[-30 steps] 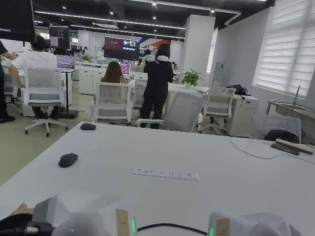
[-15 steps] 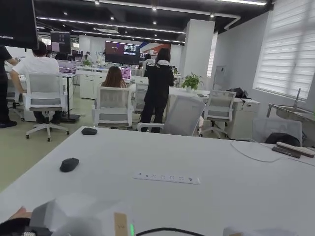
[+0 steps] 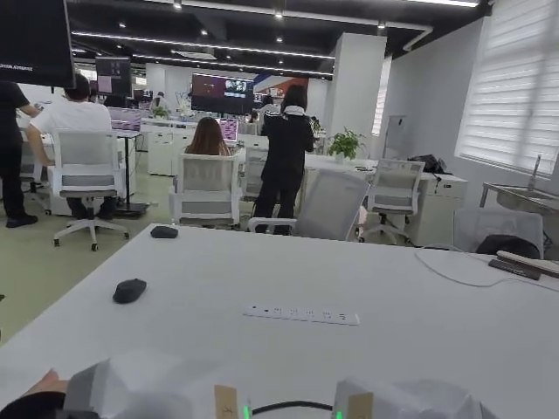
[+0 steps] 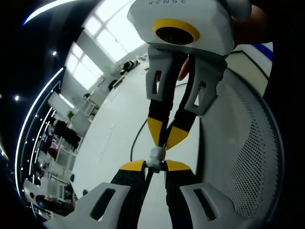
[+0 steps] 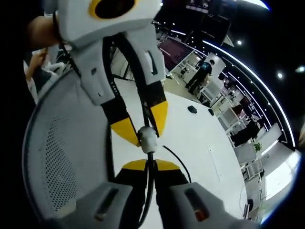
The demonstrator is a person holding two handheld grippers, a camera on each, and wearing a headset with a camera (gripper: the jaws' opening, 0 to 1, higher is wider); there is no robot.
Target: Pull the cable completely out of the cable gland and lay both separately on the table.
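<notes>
Cable gland (image 4: 156, 155) is being pinched by left claw (image 4: 156, 165), cable (image 5: 150, 181) by right claw (image 5: 148, 167), tip-to-tip mid-frame over desk (image 3: 393, 349), presumably for pulling apart.

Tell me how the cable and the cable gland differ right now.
The cable is black, long and thin; the cable gland is pale, short and stubby. The cable runs between the jaws of the right gripper; the cable gland sits at the tips of the left gripper. Shared: they are joined, the cable entering the cable gland.
</notes>
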